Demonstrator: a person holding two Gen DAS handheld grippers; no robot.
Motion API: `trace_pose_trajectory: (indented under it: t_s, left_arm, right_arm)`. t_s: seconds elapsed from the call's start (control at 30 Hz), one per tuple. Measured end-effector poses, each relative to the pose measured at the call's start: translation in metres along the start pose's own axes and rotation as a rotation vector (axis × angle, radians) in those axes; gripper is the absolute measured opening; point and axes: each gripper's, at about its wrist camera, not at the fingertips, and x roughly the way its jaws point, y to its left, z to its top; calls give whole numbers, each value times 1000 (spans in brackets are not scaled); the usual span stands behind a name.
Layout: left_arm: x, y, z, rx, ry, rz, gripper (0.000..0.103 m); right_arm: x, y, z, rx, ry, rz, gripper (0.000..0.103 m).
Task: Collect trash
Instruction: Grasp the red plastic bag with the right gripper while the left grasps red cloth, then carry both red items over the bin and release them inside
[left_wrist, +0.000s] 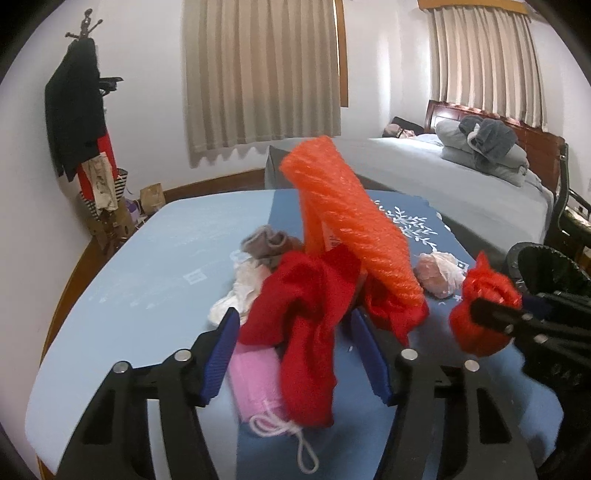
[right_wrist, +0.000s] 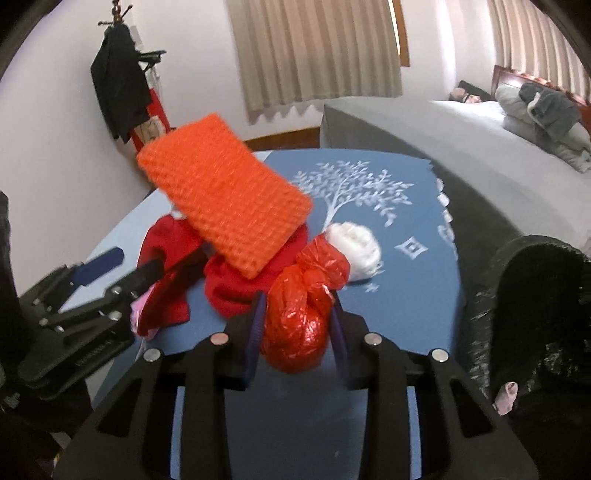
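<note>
Your right tool (right_wrist: 297, 325) pinches the knotted red plastic bag (right_wrist: 301, 314) near the desk (right_wrist: 406, 295) right edge, beside the black-lined bin (right_wrist: 535, 314). Your left tool (left_wrist: 295, 354) stands spread around a red cloth (left_wrist: 303, 314) at mid-desk, its pads not pressing, under the orange foam net (left_wrist: 347, 221).

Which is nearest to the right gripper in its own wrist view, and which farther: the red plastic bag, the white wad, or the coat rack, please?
1. Red plastic bag: between the right gripper's fingers.
2. White wad: just beyond, on the blue cloth.
3. Coat rack: far left, by the wall.
</note>
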Motion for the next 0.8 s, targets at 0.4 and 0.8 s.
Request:
trace_pose_trajectory:
  t_s: [0.4,0.8]
  left_arm:
    - [23,-14,5,15,30,7,11]
    - [-24,-4,23,-19,-77,-31,3]
  right_arm:
    - [-2,-7,4,-8,-13,-8,32]
    - [-26,-7,16,-8,-75,7,32]
